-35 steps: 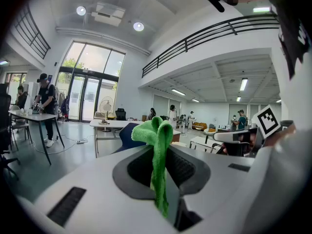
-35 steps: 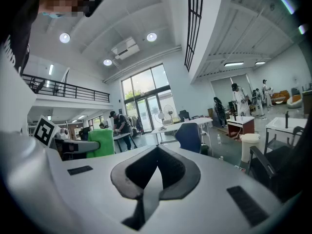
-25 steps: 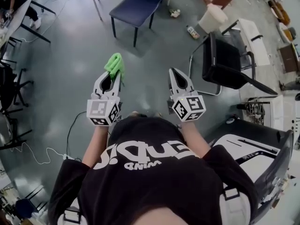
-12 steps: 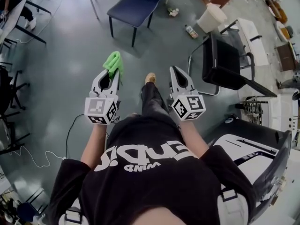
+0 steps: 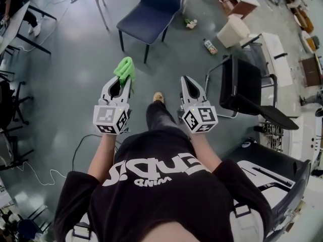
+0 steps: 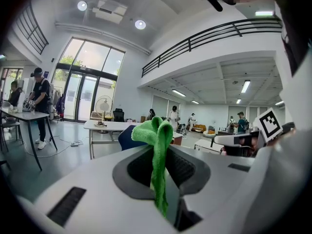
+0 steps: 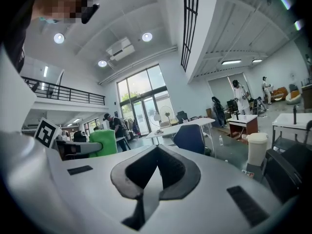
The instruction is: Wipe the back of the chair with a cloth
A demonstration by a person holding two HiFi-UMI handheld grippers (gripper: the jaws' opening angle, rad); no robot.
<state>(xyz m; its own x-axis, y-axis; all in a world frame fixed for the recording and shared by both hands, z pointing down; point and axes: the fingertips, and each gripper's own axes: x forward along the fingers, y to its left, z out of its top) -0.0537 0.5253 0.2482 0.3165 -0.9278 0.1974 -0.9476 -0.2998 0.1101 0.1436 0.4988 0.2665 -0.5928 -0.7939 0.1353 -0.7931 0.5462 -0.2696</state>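
Left tool [image 5: 124, 82] clenched on green cloth [image 5: 124, 68]; cloth bunched, tuft stands past tips, tail hangs down between jaws. Right tool [image 5: 186, 81] closed on nothing. Both held out over floor, well short of blue chair [image 5: 149, 9] ahead, likely target; black chair [image 5: 242, 79] off right. Judgement: approach step. Get round to backrest, press cloth's broad side flat, not tuft. Right tool could steady frame.

Bright green cloth [image 5: 124, 68]. Left hand-held gripper [image 5: 126, 80] & right hand-held gripper [image 5: 185, 79]: white-grey bodies, cubes w/ blk-on-white square markers. Blue chair [image 5: 149, 9], blk legs; blk chair [image 5: 242, 82], chrome frame. Floor [image 5: 70, 74] grey-green.
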